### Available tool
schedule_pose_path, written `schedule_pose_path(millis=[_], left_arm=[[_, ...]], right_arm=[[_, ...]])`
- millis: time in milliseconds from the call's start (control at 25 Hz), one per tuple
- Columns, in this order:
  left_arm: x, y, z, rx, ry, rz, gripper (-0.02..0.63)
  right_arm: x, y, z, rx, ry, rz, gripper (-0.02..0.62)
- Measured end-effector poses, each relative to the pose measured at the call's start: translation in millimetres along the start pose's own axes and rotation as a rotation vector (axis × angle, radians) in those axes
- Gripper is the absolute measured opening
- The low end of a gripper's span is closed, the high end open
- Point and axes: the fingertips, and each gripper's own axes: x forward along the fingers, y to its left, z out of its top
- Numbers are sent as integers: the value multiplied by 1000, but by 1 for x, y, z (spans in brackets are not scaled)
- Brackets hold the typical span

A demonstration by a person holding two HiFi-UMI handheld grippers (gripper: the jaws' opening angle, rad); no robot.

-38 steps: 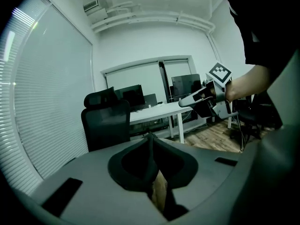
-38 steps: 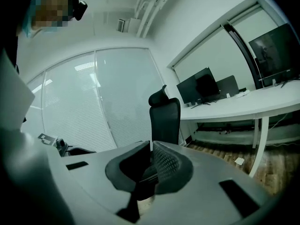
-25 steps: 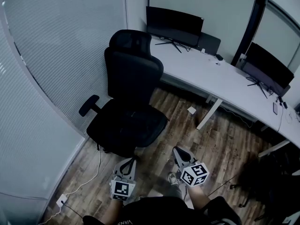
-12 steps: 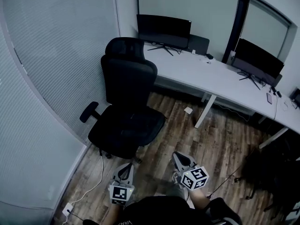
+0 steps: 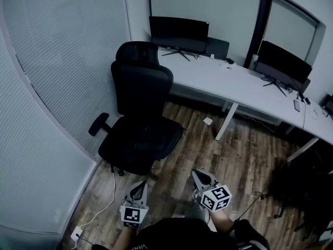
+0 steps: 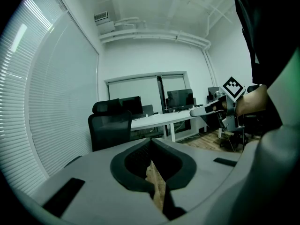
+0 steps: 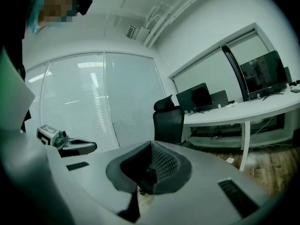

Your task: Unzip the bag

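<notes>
No bag shows in any view. My left gripper (image 5: 139,184) hangs low at the bottom of the head view, over the wooden floor, with its jaws closed tip to tip and nothing between them (image 6: 151,140). My right gripper (image 5: 195,174) is beside it, a little further right, jaws also together and empty (image 7: 151,143). Both point roughly level toward the black office chair (image 5: 140,113). Each gripper appears in the other's view: the right gripper (image 6: 206,110) and the left gripper (image 7: 78,146).
The chair stands ahead on the left, by a wall of blinds (image 5: 52,87). A long white desk (image 5: 244,87) with two monitors (image 5: 179,29) (image 5: 281,65) runs along the back. A white cable and floor socket (image 5: 78,232) lie at left. Dark gear (image 5: 307,191) sits at right.
The whole view has shifted: chair and desk now sit further up and left, and both grippers sit lower in the frame. Their jaws look the same.
</notes>
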Motion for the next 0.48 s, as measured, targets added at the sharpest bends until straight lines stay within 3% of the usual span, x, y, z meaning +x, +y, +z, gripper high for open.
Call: schedule_pose_path(millis=[360,480], left_arm=[[-1,5,-5,-14,12,4,20],[1,8,-5,14,23,5,20]], right_arm=[[6,1,1,5,-5,-2,44],[10,0,2,8,-5,-3,44]])
